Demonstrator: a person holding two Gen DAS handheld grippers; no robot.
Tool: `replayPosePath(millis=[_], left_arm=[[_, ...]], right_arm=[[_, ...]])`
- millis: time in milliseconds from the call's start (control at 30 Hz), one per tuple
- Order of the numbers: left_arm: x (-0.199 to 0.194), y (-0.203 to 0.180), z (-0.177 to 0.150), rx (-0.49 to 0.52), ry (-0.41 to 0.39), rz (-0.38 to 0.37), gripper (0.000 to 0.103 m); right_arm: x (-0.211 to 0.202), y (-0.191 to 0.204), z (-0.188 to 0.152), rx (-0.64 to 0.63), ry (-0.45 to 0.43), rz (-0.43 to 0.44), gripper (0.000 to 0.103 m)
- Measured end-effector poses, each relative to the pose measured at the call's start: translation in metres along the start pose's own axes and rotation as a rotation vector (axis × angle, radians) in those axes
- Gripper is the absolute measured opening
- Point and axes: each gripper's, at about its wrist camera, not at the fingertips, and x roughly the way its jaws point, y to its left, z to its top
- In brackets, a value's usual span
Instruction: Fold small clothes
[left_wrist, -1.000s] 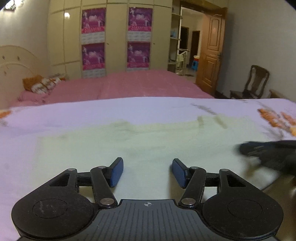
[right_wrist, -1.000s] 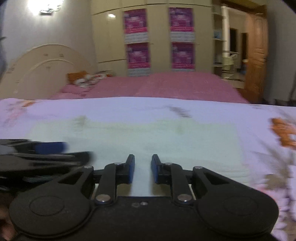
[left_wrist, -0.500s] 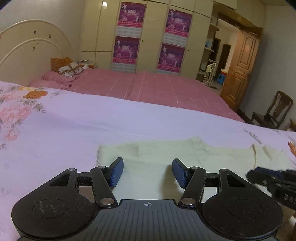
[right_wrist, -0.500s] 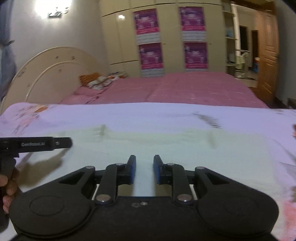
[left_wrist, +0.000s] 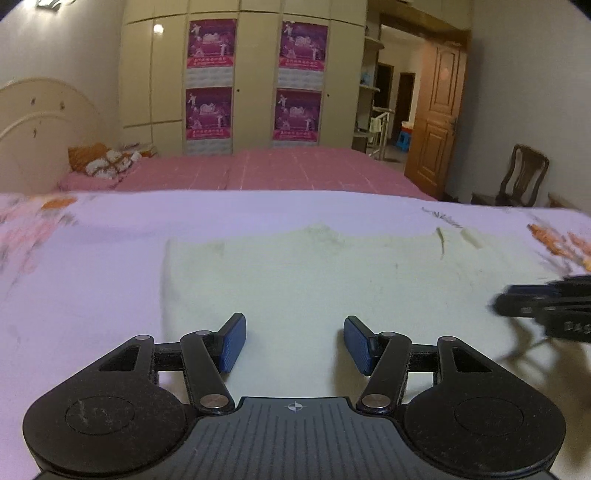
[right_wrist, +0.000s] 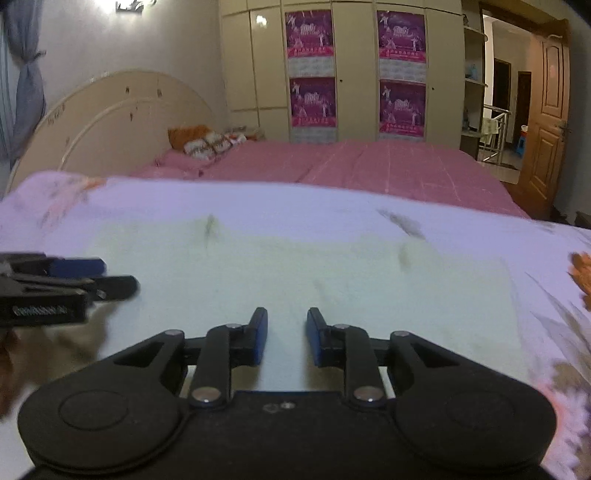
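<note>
- A pale garment (left_wrist: 332, 280) is spread flat on the lilac bedsheet (left_wrist: 92, 295).
- Left gripper (left_wrist: 294, 341) — fingers released, empty.
- Right gripper (right_wrist: 287, 338) — fingers narrowly parted, nothing grasped.

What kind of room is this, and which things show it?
Most likely a home bedroom: a bed with a pink cover and a curved headboard, and a tall wardrobe with posters. A pale garment lies spread on a lilac floral sheet.
</note>
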Motion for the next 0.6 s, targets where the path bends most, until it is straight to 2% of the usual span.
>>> replayPosePath(millis=[133,200,267,400,467,600], left_arm=[[-0.016,0.009,-0.012,0.005,0.011,0.029,0.059],[-0.019,0.008,-0.014,0.007,0.016,0.036,0.059],[-0.023,0.006,-0.012,-0.001,0.020,0.047,0.059],[-0.026,0.007,-0.015,-0.014,0.025,0.063,0.059],[-0.028,0.010,-0.016,-0.021,0.018,0.075,0.059],[-0.027,0.014,-0.015,-0.048,-0.004,0.099,0.059]], right_arm=[[-0.032,-0.044,-0.020,0.046,0.013,-0.118,0.022],[-0.041,-0.061,-0.027,0.091,0.011,-0.121,0.021],[-0.046,-0.062,-0.025,0.099,0.010,-0.134,0.019],[-0.057,-0.066,-0.023,0.138,-0.024,-0.170,0.027],[-0.052,-0.071,-0.023,0.135,-0.019,-0.195,0.030],[-0.038,-0.088,-0.016,0.130,-0.040,-0.199,0.029]])
